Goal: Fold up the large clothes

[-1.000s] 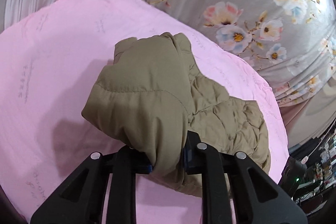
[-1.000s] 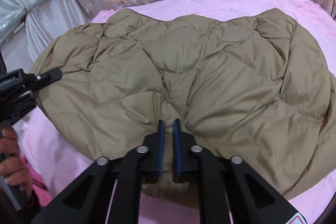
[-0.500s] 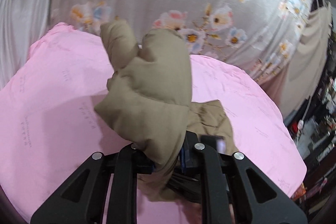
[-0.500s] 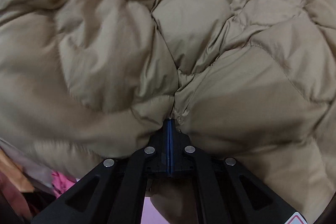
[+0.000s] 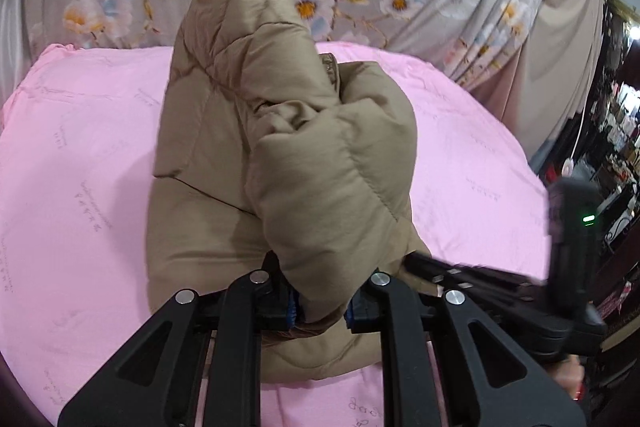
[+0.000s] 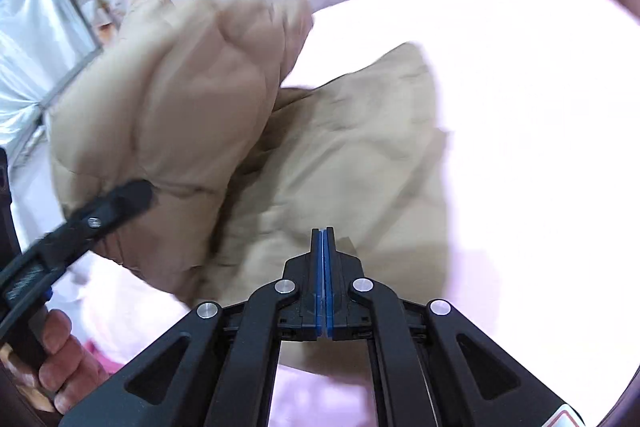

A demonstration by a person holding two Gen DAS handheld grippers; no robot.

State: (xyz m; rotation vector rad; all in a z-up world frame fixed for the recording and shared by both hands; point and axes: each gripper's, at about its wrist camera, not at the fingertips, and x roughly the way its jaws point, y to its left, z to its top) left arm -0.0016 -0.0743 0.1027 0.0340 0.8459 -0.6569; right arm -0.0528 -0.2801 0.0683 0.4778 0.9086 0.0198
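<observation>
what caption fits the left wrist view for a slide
Left gripper clamps a bunched tan quilted puffer jacket above the pink bedsheet.

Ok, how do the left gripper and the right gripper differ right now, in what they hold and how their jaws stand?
The left gripper is clamped on a thick fold of the tan puffer jacket, while the right gripper holds nothing. The left's jaws stand apart around the padding; the right's blue pads meet, shut and bare. The left lifts jacket off the pink sheet; the right just hovers above it. Both are black with blue pads.

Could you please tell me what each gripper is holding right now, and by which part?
The left gripper clamps a puffy fold of the tan quilted jacket; which part is unclear. The right gripper is shut, holding nothing.
</observation>
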